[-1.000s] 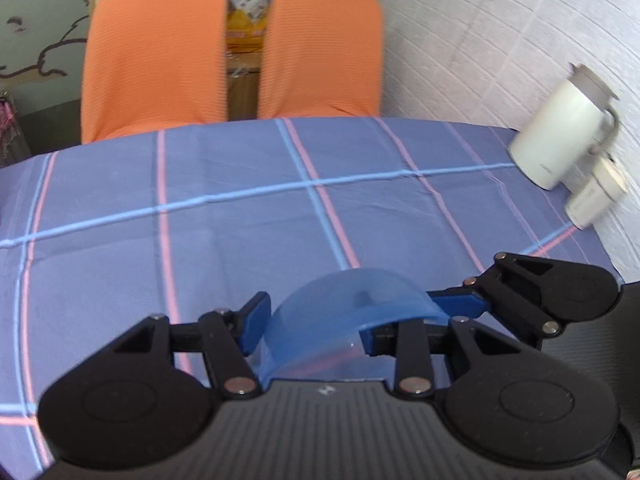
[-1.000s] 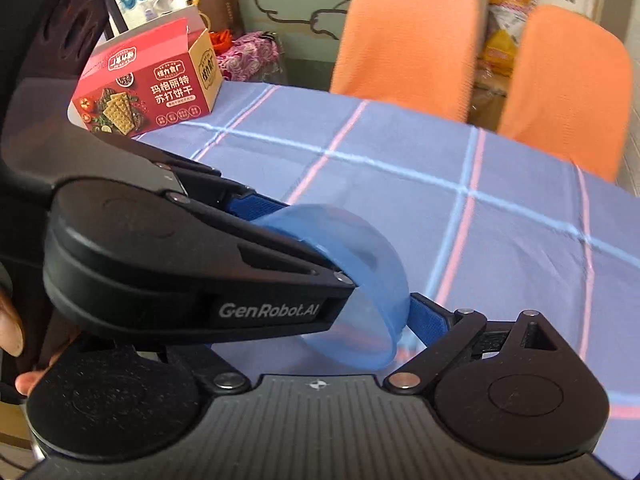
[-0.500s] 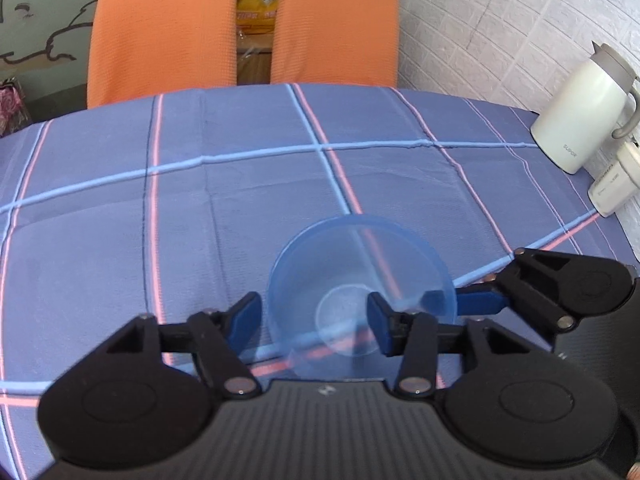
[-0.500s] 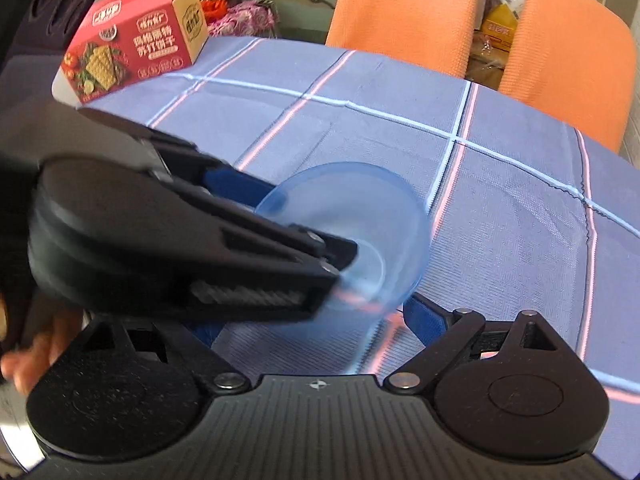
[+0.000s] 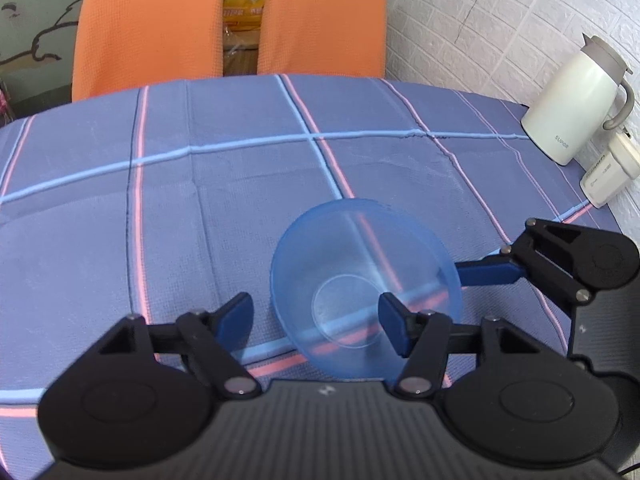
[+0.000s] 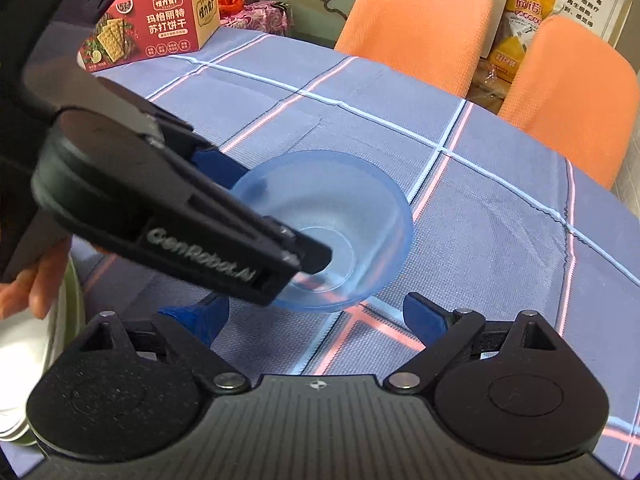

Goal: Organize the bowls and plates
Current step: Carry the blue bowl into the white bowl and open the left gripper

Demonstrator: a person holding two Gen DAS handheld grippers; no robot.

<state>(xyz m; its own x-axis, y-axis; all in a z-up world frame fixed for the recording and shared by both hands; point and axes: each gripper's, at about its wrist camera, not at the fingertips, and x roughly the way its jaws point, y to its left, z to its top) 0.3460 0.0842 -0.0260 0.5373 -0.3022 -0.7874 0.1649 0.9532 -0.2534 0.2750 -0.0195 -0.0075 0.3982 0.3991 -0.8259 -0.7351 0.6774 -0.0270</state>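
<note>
A translucent blue bowl stands upright on the blue checked tablecloth. My left gripper is open and straddles the bowl's near rim: one blue pad is inside the bowl, the other pad is outside to its left. In the right wrist view the bowl lies just ahead of my right gripper, which is open with nothing between its fingers. From the left wrist view, one right-gripper finger reaches the bowl's right rim.
A white kettle and a small white device stand at the table's right edge. A red cracker box sits at the far left. Metal dishes and a hand are at the near left. Two orange chairs stand behind the table.
The bowl was tilted and gripped by the left gripper; it now rests upright on the cloth. The left gripper's jaws have spread apart and let go of it.
</note>
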